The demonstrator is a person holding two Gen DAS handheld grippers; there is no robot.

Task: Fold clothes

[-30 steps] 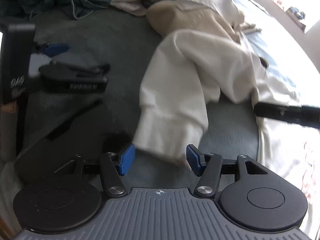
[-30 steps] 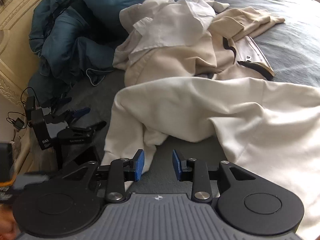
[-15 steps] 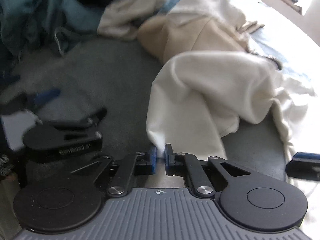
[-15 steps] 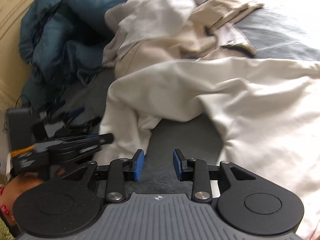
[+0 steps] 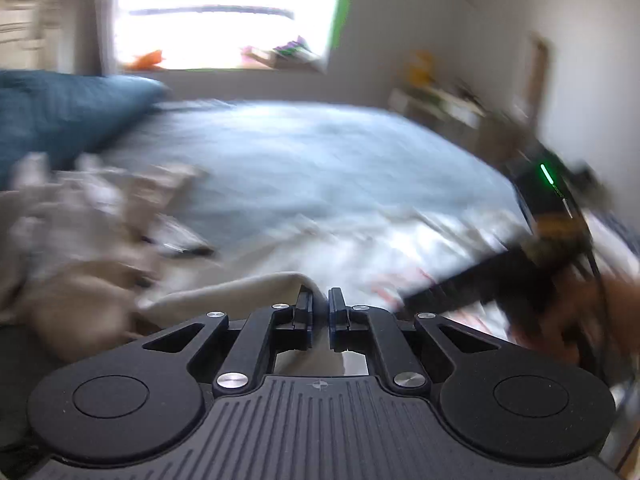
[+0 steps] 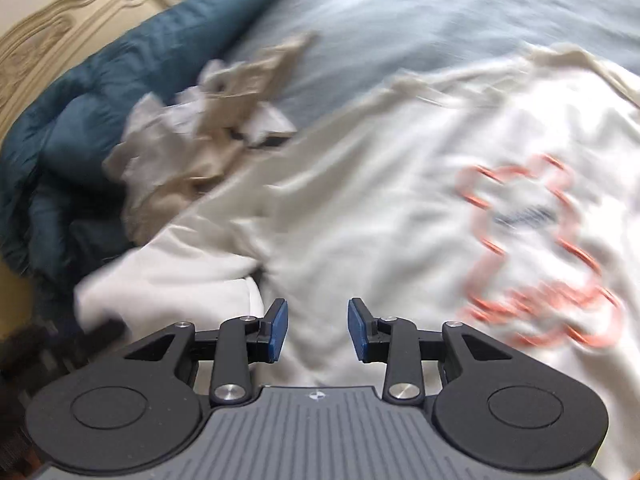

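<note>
Left gripper [image 5: 319, 303]: jaws clamped together on a fold of the cream sweatshirt [image 5: 240, 294]; the cloth rises to a peak at the pads and falls away to the left.
Right gripper [image 6: 318, 330]: jaws apart and opening; nothing gripped. The blue pads [image 6: 278, 330] stand over cloth without pressing on it.
Cream sweatshirt, position: spread across the bed [image 6: 400, 8], filling the middle and right of the right wrist view [image 6: 360, 184]; one part, probably a sleeve, trails to the lower left.
Sweatshirt marking: orange outline print [image 6: 532, 248] on the upper face, to the right of the right gripper; blurred, detail unreadable.
Other clothes: crumpled heap of beige and white garments [image 6: 216, 120] beyond the sweatshirt, upper left in the right wrist view; seen at left in the left wrist view [image 5: 80, 232].
Bedding: grey-blue sheet covers the bed; bunched teal duvet [image 6: 80, 120] lies along the left edge, against a carved cream headboard [image 6: 60, 36].
Surroundings: bright window [image 5: 224, 16] beyond the bed; low shelf [image 5: 440, 108] against the right wall.
Right edge of left wrist view: dark blurred device with a green light [image 5: 546, 174]; identity cannot be told.
Image quality: both views carry heavy blur.
</note>
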